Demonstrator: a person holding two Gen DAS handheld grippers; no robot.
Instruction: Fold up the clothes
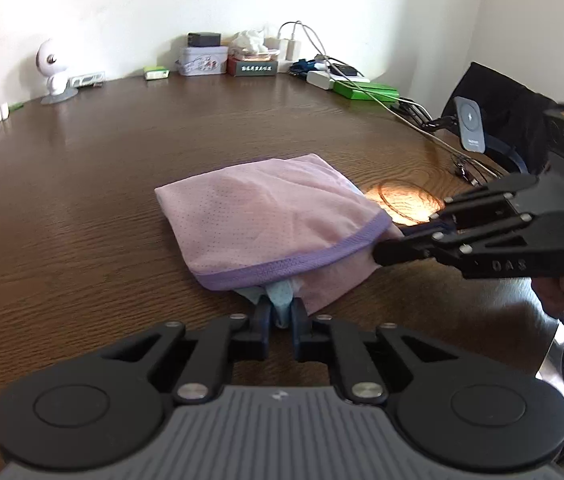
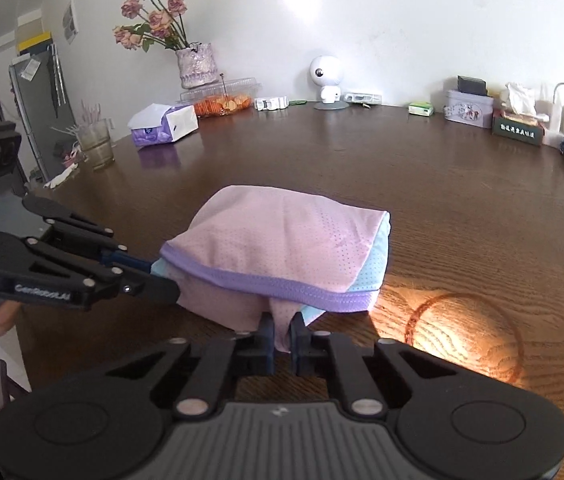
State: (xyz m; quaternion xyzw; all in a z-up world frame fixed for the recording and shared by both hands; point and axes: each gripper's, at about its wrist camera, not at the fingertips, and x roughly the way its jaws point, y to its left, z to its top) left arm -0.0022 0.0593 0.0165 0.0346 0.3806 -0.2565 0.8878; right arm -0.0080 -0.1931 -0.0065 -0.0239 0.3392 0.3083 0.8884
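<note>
A pink mesh garment (image 1: 266, 220) with a purple hem band and a light blue part lies folded on the brown wooden table (image 1: 82, 184). It also shows in the right wrist view (image 2: 282, 244). My left gripper (image 1: 280, 314) is shut on a light blue and pink corner at the garment's near edge; it also shows in the right wrist view (image 2: 162, 280). My right gripper (image 2: 280, 334) is shut on a pink fold at another edge; it enters the left wrist view (image 1: 391, 246) from the right.
Along the wall stand a white toy robot (image 2: 327, 84), tins and boxes (image 2: 467, 106), chargers and cables (image 1: 321, 68). A tissue pack (image 2: 164, 124), glass jar (image 2: 96, 144), flower vase (image 2: 198, 66) and snack tray sit far left. A phone stand (image 1: 469, 124) is at the right edge.
</note>
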